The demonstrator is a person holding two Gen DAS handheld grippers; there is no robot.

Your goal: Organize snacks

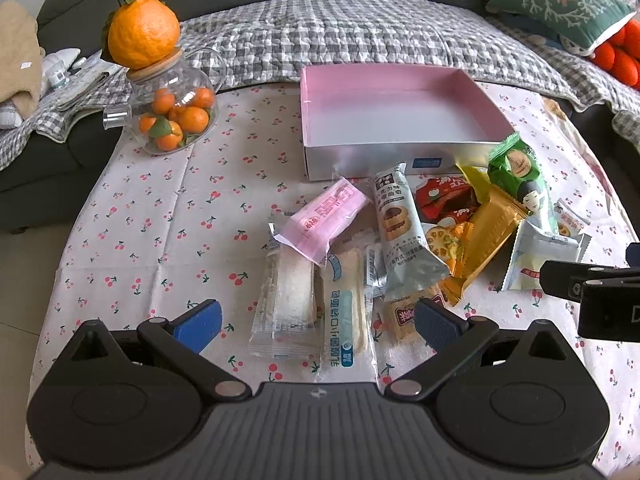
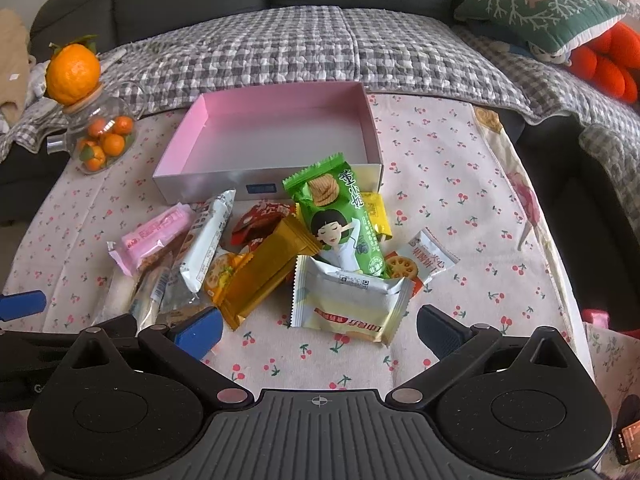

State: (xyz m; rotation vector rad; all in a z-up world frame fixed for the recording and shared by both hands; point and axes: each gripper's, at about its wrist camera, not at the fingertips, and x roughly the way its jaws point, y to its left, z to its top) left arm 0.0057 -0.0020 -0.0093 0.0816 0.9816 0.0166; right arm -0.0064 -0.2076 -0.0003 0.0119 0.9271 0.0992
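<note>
An empty box with a pink inside point(image 1: 400, 80) point(image 2: 280, 120) stands at the back of the table. In front of it lies a heap of snack packets: a pink packet point(image 1: 324, 216) point(image 2: 156, 236), a grey cookie packet point(image 1: 404, 236) point(image 2: 208, 240), a gold packet point(image 1: 488, 236) point(image 2: 268, 268), a green packet point(image 1: 520, 176) point(image 2: 340, 216), a white zigzag-edged packet point(image 2: 352, 304) and clear bread packets point(image 1: 288, 300). My left gripper point(image 1: 316, 322) is open above the bread packets. My right gripper point(image 2: 318, 330) is open just before the white packet.
A glass teapot of small oranges point(image 1: 176, 108) point(image 2: 100, 136), with a big orange on its lid, stands at the back left. The table has a cherry-print cloth point(image 1: 160, 220). A sofa with a checked blanket point(image 2: 320, 48) and cushions lies behind.
</note>
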